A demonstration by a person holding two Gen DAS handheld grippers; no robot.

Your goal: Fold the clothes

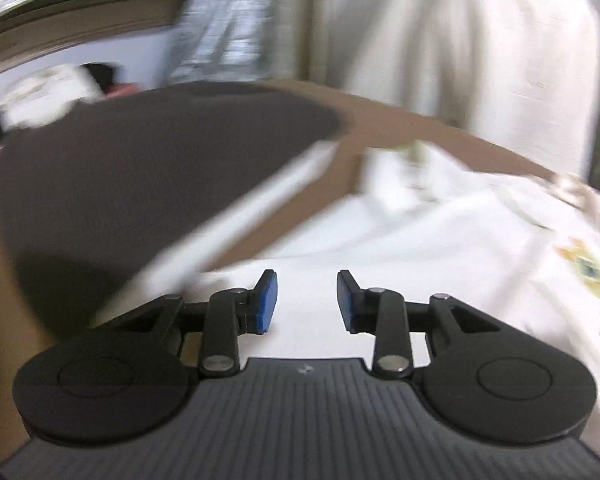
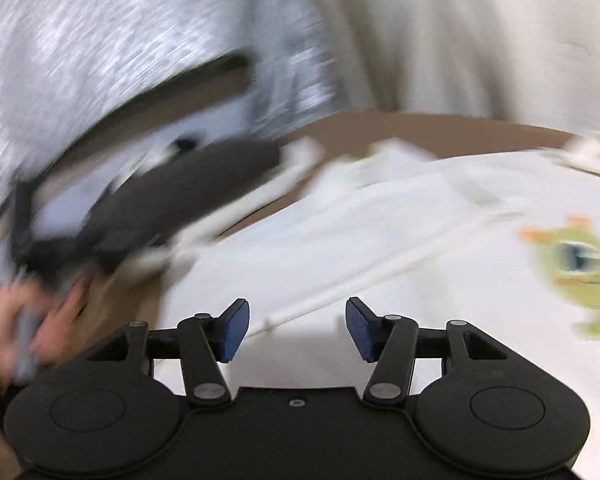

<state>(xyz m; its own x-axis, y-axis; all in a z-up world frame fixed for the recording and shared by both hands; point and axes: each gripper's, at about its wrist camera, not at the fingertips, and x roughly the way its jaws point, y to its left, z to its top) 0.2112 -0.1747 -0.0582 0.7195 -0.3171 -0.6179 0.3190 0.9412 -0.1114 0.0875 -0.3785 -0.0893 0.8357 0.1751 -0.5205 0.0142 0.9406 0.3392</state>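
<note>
A white garment (image 1: pixel 440 248) with a green and orange print (image 1: pixel 592 272) lies spread on a brown table (image 1: pixel 420 128). In the right wrist view the same white garment (image 2: pixel 380 240) shows its print (image 2: pixel 576 264) at the right. A dark grey garment (image 1: pixel 140 168) lies to its left, with a white edge along it. My left gripper (image 1: pixel 307 300) hovers over the white cloth, open, with nothing between its blue pads. My right gripper (image 2: pixel 298 328) is open too, above the white cloth, and holds nothing. The other gripper, blurred, and a hand (image 2: pixel 24 320) appear at the left of the right wrist view.
A person in pale clothing (image 1: pixel 480 48) stands beyond the table's far edge. White and red items (image 1: pixel 48 96) sit past the dark garment at the far left. Both views are blurred by motion.
</note>
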